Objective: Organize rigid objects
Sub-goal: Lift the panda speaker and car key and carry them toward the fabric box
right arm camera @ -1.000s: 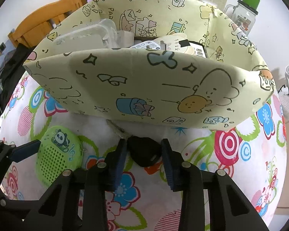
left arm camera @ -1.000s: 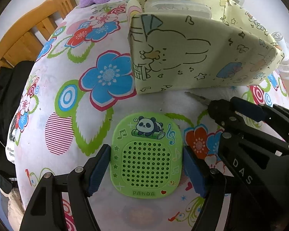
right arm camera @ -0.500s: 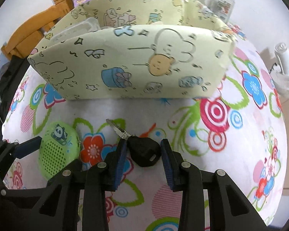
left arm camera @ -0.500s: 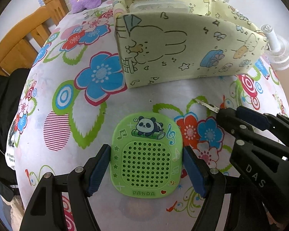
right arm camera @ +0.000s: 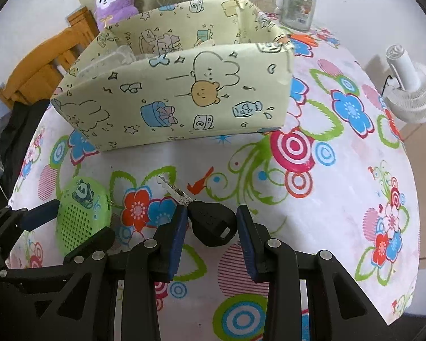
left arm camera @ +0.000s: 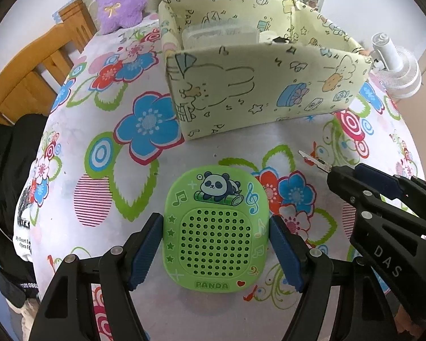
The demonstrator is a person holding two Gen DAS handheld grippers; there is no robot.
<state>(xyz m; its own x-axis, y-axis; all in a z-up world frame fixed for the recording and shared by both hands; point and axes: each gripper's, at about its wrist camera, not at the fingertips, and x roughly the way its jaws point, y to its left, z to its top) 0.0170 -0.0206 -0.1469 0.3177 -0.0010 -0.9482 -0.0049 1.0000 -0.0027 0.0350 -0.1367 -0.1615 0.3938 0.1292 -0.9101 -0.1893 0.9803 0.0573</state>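
In the left wrist view, the left tool (left arm camera: 214, 243) is pinching the green panda speaker (left arm camera: 215, 230) by its two sides, low in the centre of the frame, above the flowered worktop (left arm camera: 99, 153). In the right wrist view, the right tool (right arm camera: 210, 231) is pressing its blue pads against the black head of a key (right arm camera: 211, 221), low centre, the metal blade pointing toward the upper left. The yellow cartoon-print storage box (right arm camera: 184, 99) is sitting open in the upper middle, with clear plastic containers (left arm camera: 218, 32) lying inside it.
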